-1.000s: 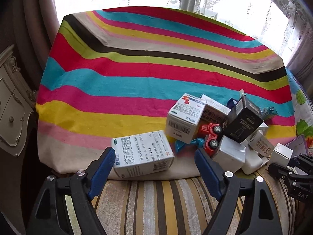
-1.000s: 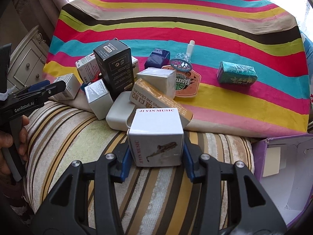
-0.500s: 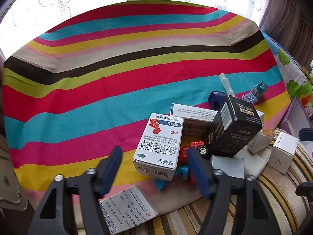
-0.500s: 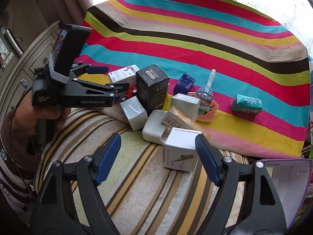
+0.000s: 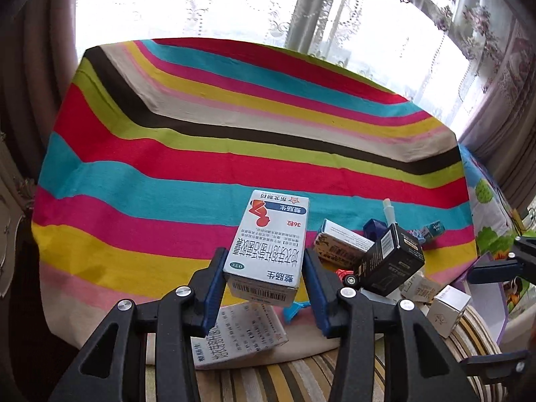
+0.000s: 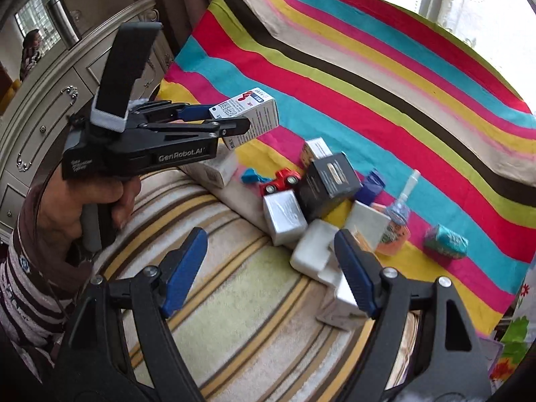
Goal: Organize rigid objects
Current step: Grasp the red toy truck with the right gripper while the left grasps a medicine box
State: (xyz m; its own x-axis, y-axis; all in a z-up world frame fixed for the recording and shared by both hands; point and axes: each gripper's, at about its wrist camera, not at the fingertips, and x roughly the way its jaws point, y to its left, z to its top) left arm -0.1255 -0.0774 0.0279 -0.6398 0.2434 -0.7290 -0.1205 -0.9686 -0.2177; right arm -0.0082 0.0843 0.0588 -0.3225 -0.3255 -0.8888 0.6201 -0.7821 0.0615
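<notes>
My left gripper [image 5: 264,288] is shut on a white medicine box with a red mark [image 5: 268,244] and holds it in the air above the striped cloth [image 5: 201,154]; the box also shows in the right wrist view [image 6: 248,117]. My right gripper [image 6: 269,261] is open and empty above the striped cushion [image 6: 234,284], near the pile. The pile holds a black box [image 6: 326,184], a red toy car [image 6: 279,181], a silver-wrapped box [image 6: 284,217] and white boxes [image 6: 313,251].
Another white medicine box [image 5: 238,335] lies flat under the left gripper. A teal packet [image 6: 445,241] lies apart at the right. A white "music" box [image 5: 447,308] sits on the cushion. A grey dresser [image 6: 50,107] stands to the left.
My left gripper has shut on the red-marked medicine box and lifted it off the pile. My right gripper, which let go of the white music box earlier, has drawn back and swung left.
</notes>
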